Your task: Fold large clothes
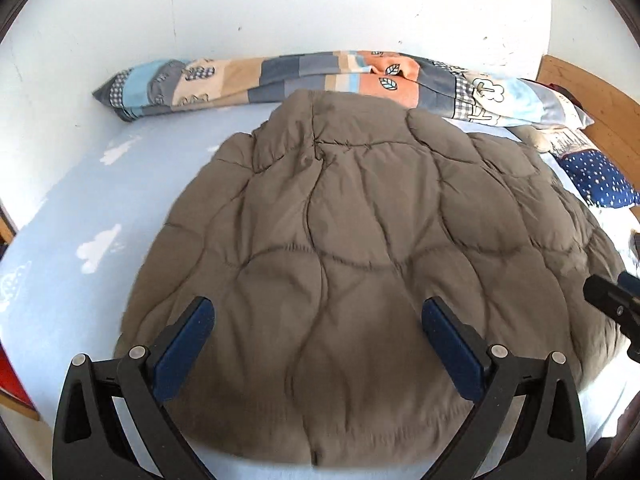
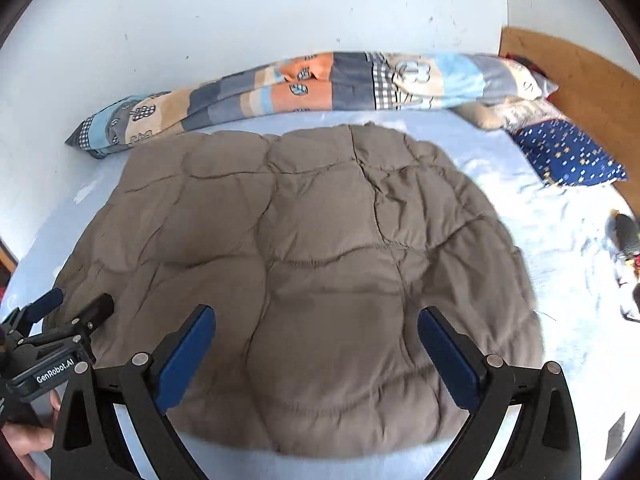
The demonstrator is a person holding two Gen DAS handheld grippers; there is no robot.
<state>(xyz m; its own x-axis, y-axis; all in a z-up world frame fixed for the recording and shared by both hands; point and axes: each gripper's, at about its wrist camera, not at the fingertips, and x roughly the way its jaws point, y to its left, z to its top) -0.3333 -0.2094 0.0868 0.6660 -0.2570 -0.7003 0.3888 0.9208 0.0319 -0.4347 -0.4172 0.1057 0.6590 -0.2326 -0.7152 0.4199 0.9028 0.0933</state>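
A large grey-brown quilted puffer jacket [image 1: 352, 264] lies spread flat on a light blue bed sheet [image 1: 80, 200]; it also shows in the right wrist view [image 2: 312, 264]. My left gripper [image 1: 318, 312] is open and empty, hovering over the jacket's near hem. My right gripper [image 2: 316, 320] is open and empty, also over the near part of the jacket. The left gripper shows at the left edge of the right wrist view [image 2: 76, 308], beside the jacket's left edge. The right gripper's tip shows at the right edge of the left wrist view [image 1: 612, 300].
A rolled patchwork duvet [image 1: 304, 76] lies along the white wall behind the jacket. A navy dotted pillow [image 2: 568, 152] and a wooden headboard [image 2: 580, 72] are at the far right. Small dark objects [image 2: 626, 236] lie on the sheet at the right edge.
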